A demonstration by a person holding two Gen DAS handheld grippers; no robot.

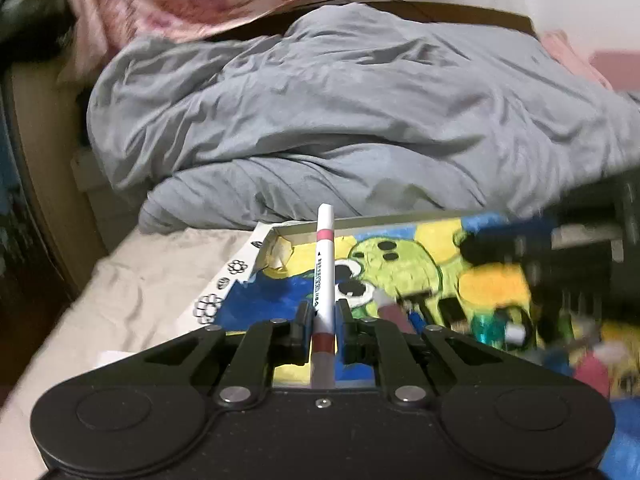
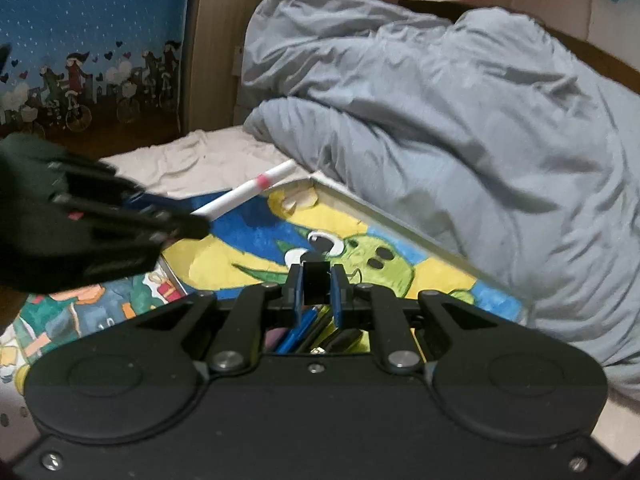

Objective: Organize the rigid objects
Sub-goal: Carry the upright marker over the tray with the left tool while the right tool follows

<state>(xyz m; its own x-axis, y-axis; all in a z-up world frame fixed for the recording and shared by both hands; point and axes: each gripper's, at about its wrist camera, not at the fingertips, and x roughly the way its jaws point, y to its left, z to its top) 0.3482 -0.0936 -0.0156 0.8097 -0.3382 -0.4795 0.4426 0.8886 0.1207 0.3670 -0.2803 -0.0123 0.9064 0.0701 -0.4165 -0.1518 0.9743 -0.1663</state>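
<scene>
Holding: left gripper (image 1: 323,320) clamped on white marker (image 1: 324,276), above painted tray (image 1: 360,220).
Right gripper (image 2: 316,284): jaws together, nothing visibly held.
Handling: marker light, stiff, slick; grip mid-barrel.

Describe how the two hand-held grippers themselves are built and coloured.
Left hand-held gripper: matte black plastic, broad base with two round discs, angled linkage bars on silver pivot pins, black fingers. Right hand-held gripper: same black body, discs and silver pins, but its fingers carry blue pads. No cables, sleeves or markings visible.
</scene>
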